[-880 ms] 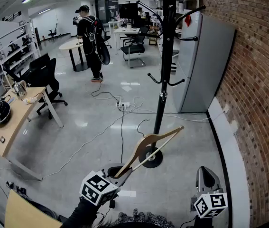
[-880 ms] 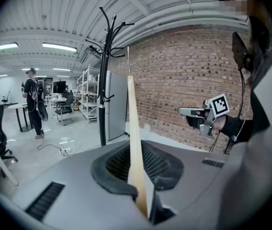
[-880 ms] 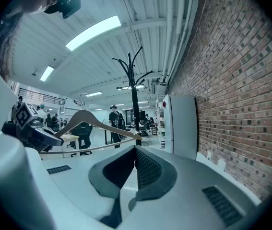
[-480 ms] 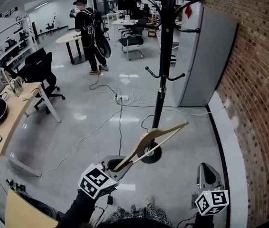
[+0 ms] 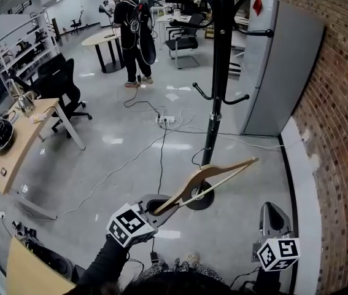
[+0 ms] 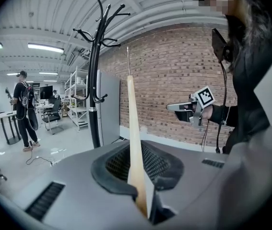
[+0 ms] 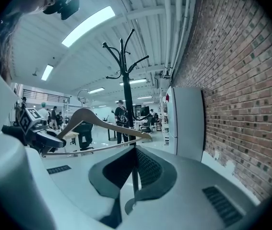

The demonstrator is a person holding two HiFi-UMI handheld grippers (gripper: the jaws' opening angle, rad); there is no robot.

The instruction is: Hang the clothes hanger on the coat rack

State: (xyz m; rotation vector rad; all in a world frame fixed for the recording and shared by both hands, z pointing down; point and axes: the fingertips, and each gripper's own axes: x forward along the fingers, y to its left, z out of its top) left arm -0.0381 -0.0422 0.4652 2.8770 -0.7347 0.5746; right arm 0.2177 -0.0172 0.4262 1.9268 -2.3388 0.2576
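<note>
Head view, looking steeply down at a grey office floor. Left gripper [image 5: 156, 208], low centre, is clamped on one end of a wooden hanger [image 5: 209, 178]. The hanger sticks out fwd and up to the right, in the air, w/ its far tip pointing toward a brick wall [image 5: 339, 134]. From above it crosses in front of the round foot of a black coat rack [image 5: 220, 72]; it's on no peg, and how close it is to the pole is hard to judge here.

Left gripper view: the hanger [image 6: 132, 128] rises straight up between the pads, thin wire hook at its top, rack [image 6: 95, 80] behind and to the left.

Right gripper [image 5: 270, 217] is at lower right, well apart from the hanger. In its own view the jaws look closed, nothing between them; the hanger [image 7: 97, 123] hangs to its left, rack [image 7: 124, 71] beyond.

A grey cabinet [image 5: 278, 66] stands beside the rack by the wall. Cables [image 5: 161, 152] trail over the floor. A person [image 5: 134, 29] stands at the far end; a desk [image 5: 14, 152] sits left.
</note>
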